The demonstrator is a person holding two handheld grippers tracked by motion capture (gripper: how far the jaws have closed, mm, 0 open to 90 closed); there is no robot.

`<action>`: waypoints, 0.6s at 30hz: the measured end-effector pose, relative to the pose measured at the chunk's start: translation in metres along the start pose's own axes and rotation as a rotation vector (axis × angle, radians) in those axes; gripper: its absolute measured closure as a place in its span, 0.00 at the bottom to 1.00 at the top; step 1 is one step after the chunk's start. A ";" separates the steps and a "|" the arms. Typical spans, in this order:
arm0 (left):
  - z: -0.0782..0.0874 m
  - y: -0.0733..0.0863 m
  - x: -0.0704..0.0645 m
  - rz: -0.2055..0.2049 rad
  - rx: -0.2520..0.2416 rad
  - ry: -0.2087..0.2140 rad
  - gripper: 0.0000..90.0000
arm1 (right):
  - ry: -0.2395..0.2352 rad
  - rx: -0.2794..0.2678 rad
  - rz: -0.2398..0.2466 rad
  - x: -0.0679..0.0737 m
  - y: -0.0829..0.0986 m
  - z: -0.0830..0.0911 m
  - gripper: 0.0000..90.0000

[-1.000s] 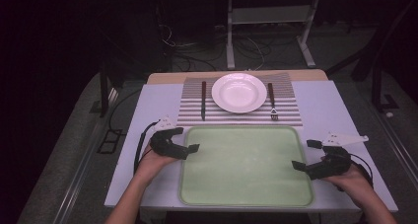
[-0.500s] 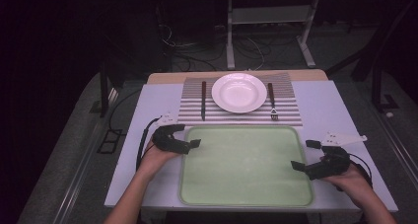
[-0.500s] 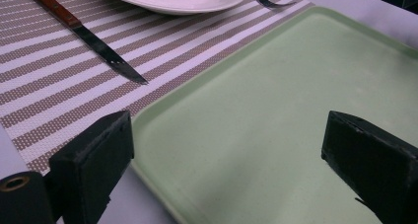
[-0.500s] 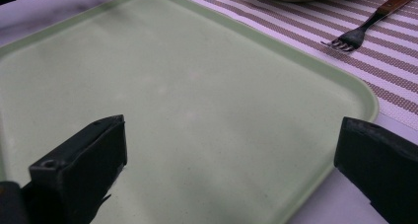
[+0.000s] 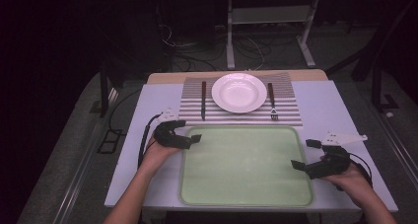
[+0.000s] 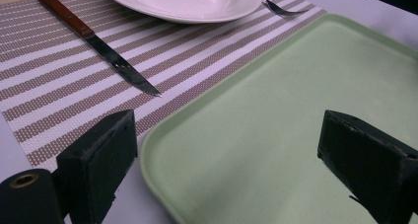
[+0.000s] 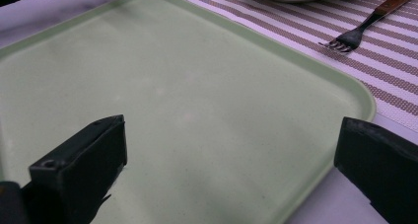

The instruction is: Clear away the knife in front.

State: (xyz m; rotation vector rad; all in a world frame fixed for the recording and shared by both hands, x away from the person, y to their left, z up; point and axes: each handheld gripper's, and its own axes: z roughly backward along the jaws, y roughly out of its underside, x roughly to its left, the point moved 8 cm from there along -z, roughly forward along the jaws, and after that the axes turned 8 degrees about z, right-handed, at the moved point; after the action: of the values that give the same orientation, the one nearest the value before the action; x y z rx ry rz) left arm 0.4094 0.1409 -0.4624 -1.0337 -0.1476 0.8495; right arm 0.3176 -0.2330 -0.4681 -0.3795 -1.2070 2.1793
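Here, a green tray [image 5: 246,167] flat on a white table [image 5: 148,105], nearest the person, with nothing on it. Left gripper [image 5: 193,137] at the tray's far-left corner, jaws wide apart, straddling the rim, gripping nothing. Right gripper [image 5: 304,155] at the tray's right edge, jaws likewise spread wide over the rim, empty. Beyond the tray, a striped mat [image 5: 241,116] bearing a white plate [image 5: 239,92], a knife [image 5: 203,99] left of the plate, a fork [image 5: 271,101] right of it.

Judged step: taking hold of the tray by its two sides. To do it well: lower each gripper until one jaw slips under the rim, close both firmly and together, then lift level, away from mat and fork.
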 end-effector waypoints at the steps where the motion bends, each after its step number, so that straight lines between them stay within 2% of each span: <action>1: -0.001 -0.001 0.000 0.000 0.000 -0.002 0.09 | 0.000 0.000 0.001 0.000 0.000 0.000 0.00; 18: -0.012 -0.012 0.011 0.002 -0.016 -0.029 0.17 | -0.009 0.002 0.002 0.001 0.000 -0.002 0.00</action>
State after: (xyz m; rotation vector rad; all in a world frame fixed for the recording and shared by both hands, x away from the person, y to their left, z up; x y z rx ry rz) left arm 0.4298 0.1374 -0.4623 -1.0365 -0.1782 0.8670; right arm 0.3177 -0.2314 -0.4690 -0.3708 -1.2100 2.1861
